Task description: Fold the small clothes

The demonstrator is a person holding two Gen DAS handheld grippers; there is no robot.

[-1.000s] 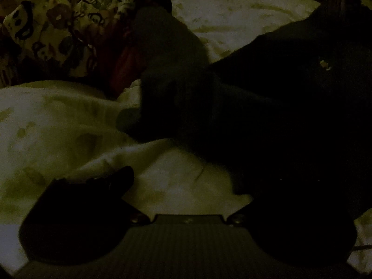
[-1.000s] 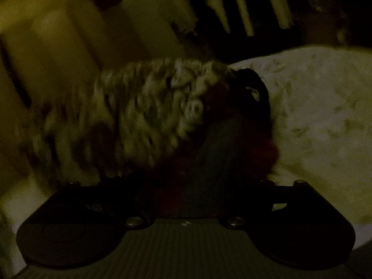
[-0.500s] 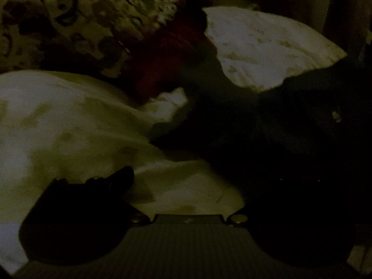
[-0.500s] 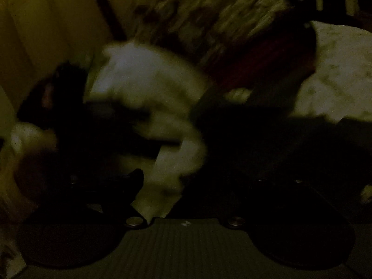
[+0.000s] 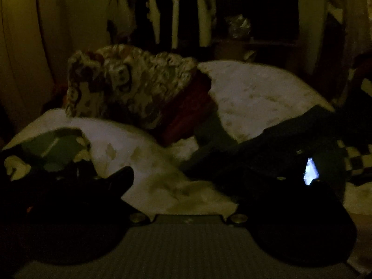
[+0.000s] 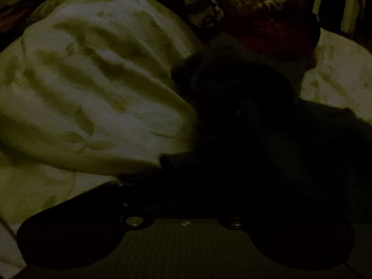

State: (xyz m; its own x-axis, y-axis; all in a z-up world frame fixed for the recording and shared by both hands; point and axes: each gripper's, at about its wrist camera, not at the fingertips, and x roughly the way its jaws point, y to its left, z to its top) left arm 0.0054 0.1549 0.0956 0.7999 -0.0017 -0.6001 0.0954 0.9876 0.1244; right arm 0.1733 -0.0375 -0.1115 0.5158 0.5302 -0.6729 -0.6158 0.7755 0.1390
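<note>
The scene is very dark. A dark garment (image 5: 267, 153) lies on the pale leaf-print bedding (image 5: 144, 160), right of centre in the left wrist view. My left gripper (image 5: 186, 181) is low over the bedding; its left finger (image 5: 116, 179) shows apart from the right one, so it looks open and empty. In the right wrist view the dark garment (image 6: 251, 116) fills the centre and right and covers the space between my right gripper's fingers (image 6: 186, 186). I cannot tell whether that gripper is shut on it.
A patterned cartoon-print cloth (image 5: 130, 83) and a dark red cloth (image 5: 186, 109) are heaped at the back of the bed. White pillows (image 5: 260, 93) lie to the right. A checkered cloth (image 5: 355, 160) sits far right. Hanging clothes (image 5: 167, 16) line the back wall.
The left camera has tilted up and pulled back, now showing the room behind the bed. The right gripper has swung down from the patterned heap to the dark garment.
</note>
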